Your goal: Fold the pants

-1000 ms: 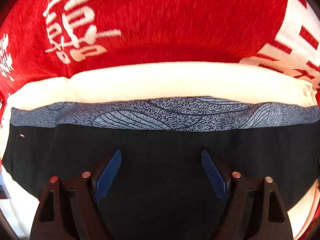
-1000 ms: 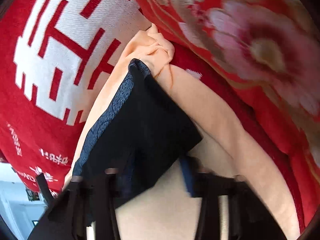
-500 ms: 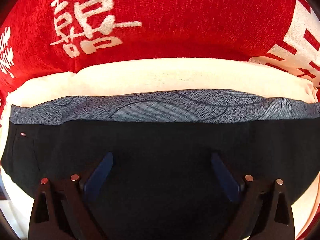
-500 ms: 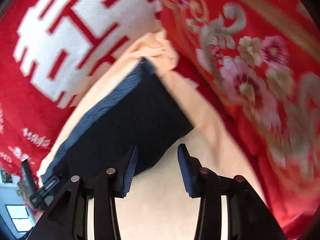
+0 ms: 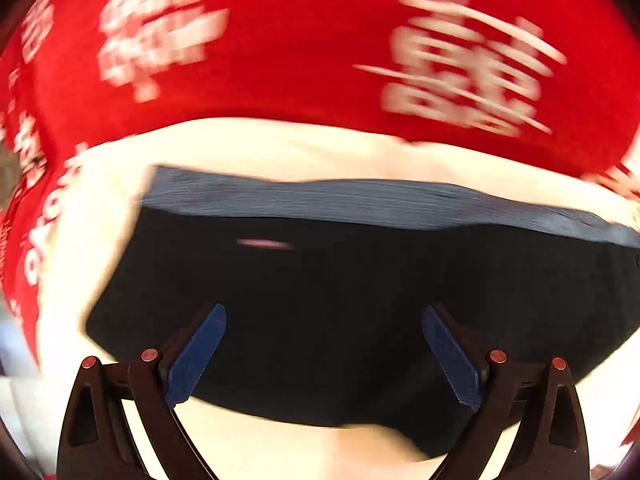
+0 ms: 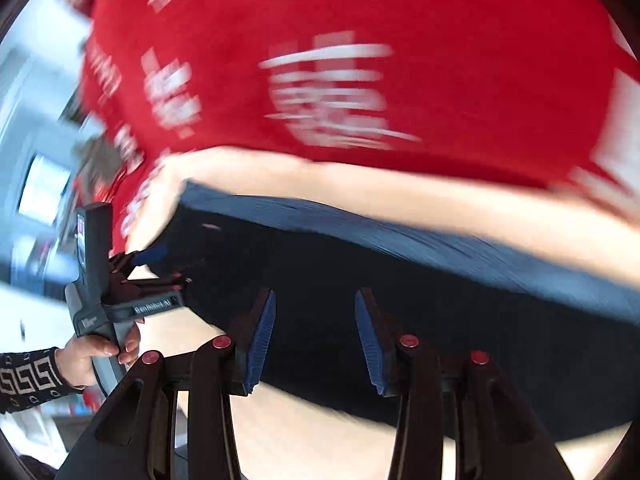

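Left wrist view: the left tool [image 5: 323, 354] gapes wide and empty above one folded pair of black pants [image 5: 360, 300], whose left end has slid into sight; they lie on a cream cloth [image 5: 280, 152] over red bedding [image 5: 304, 60]. Right wrist view: the right tool [image 6: 315, 334], earlier pinching the pants [image 6: 440, 320], stands parted and empty above them; a sleeved hand [image 6: 90, 354] grips the left tool [image 6: 160, 268].

A red blanket [image 5: 312, 60] with blurred white characters covers the surface. A cream cloth [image 5: 280, 148] lies spread directly on it, and the folded black pants [image 5: 340, 280], grey patterned waistband uppermost, rest flat on that cloth.
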### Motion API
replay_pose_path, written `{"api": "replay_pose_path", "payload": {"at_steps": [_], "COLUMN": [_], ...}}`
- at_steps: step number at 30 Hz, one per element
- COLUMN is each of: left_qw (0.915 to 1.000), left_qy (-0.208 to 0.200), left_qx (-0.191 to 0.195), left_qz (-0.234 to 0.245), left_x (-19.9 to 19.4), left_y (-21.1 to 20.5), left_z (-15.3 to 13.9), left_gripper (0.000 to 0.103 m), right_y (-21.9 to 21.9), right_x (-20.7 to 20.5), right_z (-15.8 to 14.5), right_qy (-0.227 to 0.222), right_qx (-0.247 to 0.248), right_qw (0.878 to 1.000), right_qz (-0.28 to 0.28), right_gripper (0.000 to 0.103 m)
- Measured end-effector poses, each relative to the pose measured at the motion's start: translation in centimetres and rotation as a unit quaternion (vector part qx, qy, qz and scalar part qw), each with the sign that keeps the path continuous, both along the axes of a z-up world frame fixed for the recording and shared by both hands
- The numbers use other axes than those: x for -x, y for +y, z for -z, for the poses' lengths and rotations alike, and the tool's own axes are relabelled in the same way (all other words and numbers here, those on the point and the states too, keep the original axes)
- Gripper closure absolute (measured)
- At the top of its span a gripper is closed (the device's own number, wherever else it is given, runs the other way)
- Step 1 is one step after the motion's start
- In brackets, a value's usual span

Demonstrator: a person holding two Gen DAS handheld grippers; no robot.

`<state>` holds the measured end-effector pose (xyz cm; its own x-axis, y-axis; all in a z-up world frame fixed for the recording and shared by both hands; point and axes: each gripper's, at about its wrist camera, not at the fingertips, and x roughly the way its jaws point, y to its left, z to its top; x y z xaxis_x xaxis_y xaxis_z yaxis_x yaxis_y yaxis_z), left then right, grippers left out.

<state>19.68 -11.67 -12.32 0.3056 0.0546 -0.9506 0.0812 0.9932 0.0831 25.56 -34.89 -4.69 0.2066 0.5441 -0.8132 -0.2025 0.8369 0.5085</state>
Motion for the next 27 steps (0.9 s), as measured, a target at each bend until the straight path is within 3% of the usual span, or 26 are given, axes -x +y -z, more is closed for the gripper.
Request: {"api": "replay_pose_path", "payload": {"at_steps": [5, 9, 14, 19, 20, 21, 22, 25, 27], "left_qw": [0.9985, 0.9935, 0.9885, 0.9856, 0.9848, 0.9839, 0.9814, 0.9775, 0.9754], "left_qy": [-0.020, -0.009, 0.016, 0.023, 0.024, 0.025, 0.032, 0.031, 0.022], "left_qx": [0.005, 0.047, 0.104, 0.153, 0.161, 0.169, 0.184, 0.205, 0.214], "left_qz": [-0.050, -0.103, -0.109, -0.068, -0.061, -0.055, -0.045, -0.039, -0.048], "left_x": [-1.5, -1.0, -1.9, -2.4, -2.4, -2.3, -2.3, -2.0, -1.5], "left_y": [11.2, 17.9, 21.6, 21.3, 21.2, 21.0, 20.6, 20.6, 21.2], "left_z": [-0.8, -0.7, 1.9, 3.5, 3.7, 4.0, 4.3, 4.5, 3.8], "left_gripper": [0.003, 0.003, 0.003, 0.004, 0.006, 0.024, 0.049, 0.053, 0.067], "right_y": [15.7, 25.9, 33.7, 35.7, 35.2, 35.0, 34.9, 34.4, 34.5], "right_x": [-7.5, -12.0, -15.0, -16.3, -16.4, -16.5, -16.7, -16.5, -16.4], "right_z": [1.4, 3.6, 6.9, 10.2, 10.5, 10.4, 10.2, 8.9, 8.1], "right_qy": [-0.008, -0.001, 0.004, 0.048, 0.064, 0.070, 0.073, 0.073, 0.076], "right_qx": [-0.001, 0.014, 0.051, 0.073, 0.061, 0.059, 0.058, 0.043, 0.027], "right_qw": [0.994, 0.984, 0.970, 0.961, 0.964, 0.965, 0.966, 0.966, 0.965], "right_qz": [-0.113, -0.179, -0.238, -0.261, -0.252, -0.245, -0.242, -0.245, -0.249], "right_gripper": [0.058, 0.058, 0.058, 0.061, 0.076, 0.084, 0.088, 0.092, 0.094]}}
